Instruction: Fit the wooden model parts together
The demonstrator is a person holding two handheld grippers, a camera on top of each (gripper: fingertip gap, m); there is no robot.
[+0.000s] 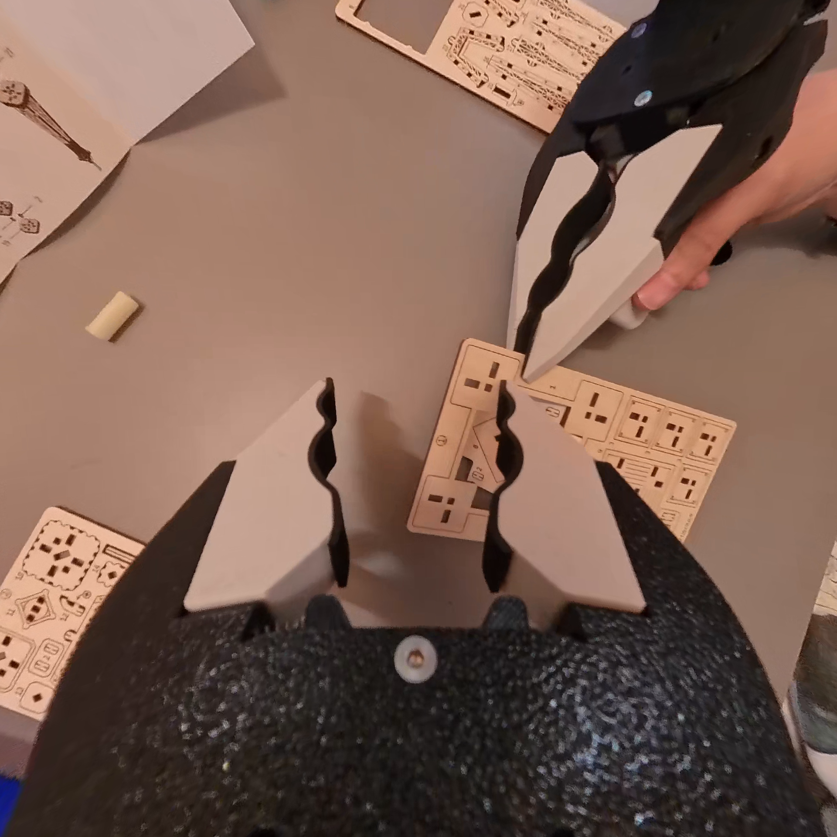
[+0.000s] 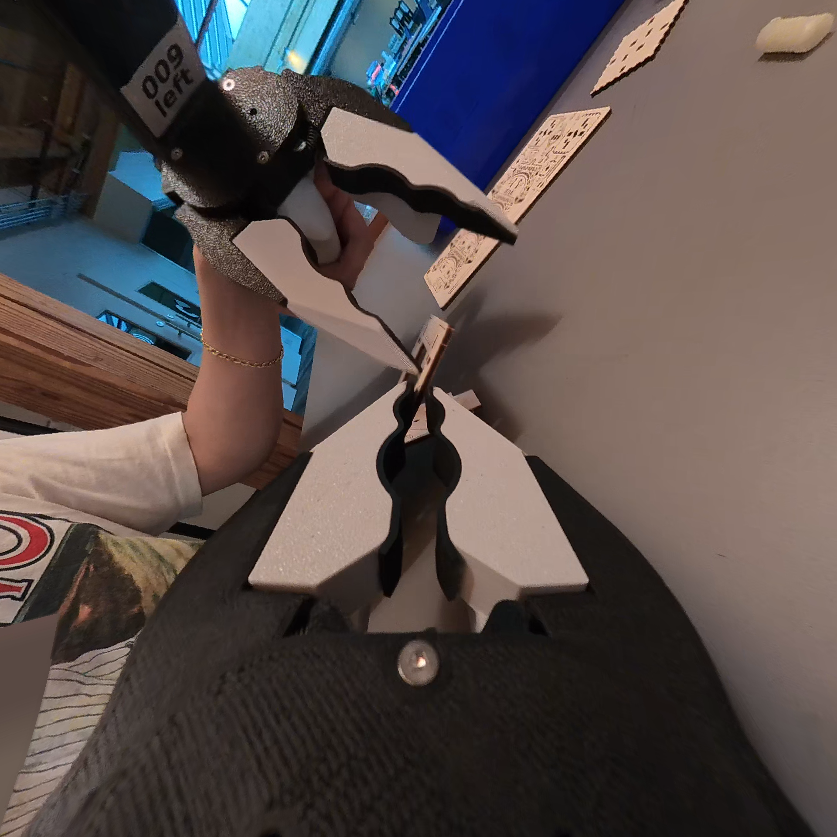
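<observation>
A laser-cut wooden parts sheet (image 1: pixel 634 444) lies on the grey table (image 1: pixel 317 226), right of centre. My right gripper (image 1: pixel 525 369) comes in from the upper right and is shut on the sheet's far left edge. In the right wrist view the sheet (image 2: pixel 437 344) shows edge-on, pinched between my right gripper's tips (image 2: pixel 419 392). My left gripper (image 1: pixel 414 394) is open and empty just above the table, its right finger over the sheet's left part. In the right wrist view the left gripper (image 2: pixel 462 303) is open, with its lower fingertip (image 2: pixel 407 362) close beside the sheet.
Another parts sheet (image 1: pixel 498 59) lies at the far edge and a third (image 1: pixel 50 611) at the near left. A paper instruction leaflet (image 1: pixel 68 113) lies far left. A small cream cylinder (image 1: pixel 113 315) sits left of centre. A person's hand (image 1: pixel 770 190) holds the right gripper.
</observation>
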